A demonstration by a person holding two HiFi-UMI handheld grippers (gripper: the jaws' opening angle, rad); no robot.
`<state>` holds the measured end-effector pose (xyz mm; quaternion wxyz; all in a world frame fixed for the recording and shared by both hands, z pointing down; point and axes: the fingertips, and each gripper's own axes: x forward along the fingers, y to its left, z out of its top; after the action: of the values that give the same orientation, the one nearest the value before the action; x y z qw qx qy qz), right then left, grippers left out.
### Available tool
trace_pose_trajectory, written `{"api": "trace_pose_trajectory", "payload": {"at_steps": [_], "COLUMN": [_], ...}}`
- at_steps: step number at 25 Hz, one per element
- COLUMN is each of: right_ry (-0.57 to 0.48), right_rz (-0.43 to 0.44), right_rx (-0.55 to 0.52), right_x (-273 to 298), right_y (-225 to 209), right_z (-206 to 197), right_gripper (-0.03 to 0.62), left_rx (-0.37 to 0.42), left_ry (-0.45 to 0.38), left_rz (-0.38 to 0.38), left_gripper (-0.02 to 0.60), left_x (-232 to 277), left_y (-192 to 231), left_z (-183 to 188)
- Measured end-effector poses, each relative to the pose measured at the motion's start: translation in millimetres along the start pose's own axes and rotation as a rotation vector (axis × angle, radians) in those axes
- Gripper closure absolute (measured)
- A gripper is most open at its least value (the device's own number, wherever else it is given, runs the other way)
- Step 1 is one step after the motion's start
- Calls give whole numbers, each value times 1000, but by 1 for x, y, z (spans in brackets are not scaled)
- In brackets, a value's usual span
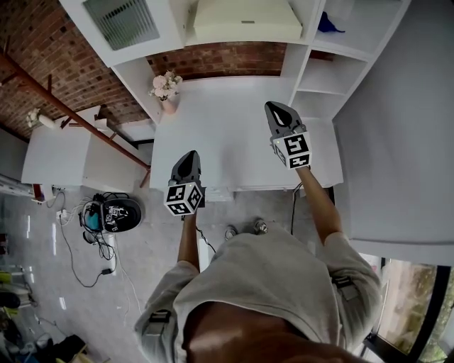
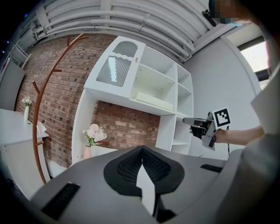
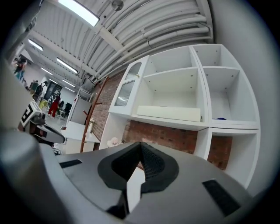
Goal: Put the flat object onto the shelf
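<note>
Flat object [image 3: 168, 113] lies on the far shelf [image 3: 175, 124], probably stiff and light; grip its near edge. Left tongs [image 1: 190, 156] and right tongs [image 1: 278, 108] are closed, empty.

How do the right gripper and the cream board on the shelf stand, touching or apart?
Apart. The head view shows the right gripper over the white tabletop, well short of the cream board.
</note>
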<state>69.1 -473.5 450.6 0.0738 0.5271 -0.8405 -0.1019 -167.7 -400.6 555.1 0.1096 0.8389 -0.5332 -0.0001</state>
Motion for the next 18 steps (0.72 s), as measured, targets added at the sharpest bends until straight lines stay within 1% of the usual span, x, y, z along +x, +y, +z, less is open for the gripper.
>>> {"api": "trace_pose_trajectory", "payload": {"at_steps": [9, 18], "right_ry": [40, 72], "right_rz": [-31, -89], "right_rx": [22, 76], "right_x": [-43, -73], "right_y": [4, -2], "right_z": [-31, -55], "right_gripper": [566, 566], "left_rx": [6, 3], "left_ry": [7, 12], "left_rz": [-17, -21], "left_gripper": [566, 566], "left_x": [5, 8], "left_y": [-9, -17], "left_z": [-1, -4]}}
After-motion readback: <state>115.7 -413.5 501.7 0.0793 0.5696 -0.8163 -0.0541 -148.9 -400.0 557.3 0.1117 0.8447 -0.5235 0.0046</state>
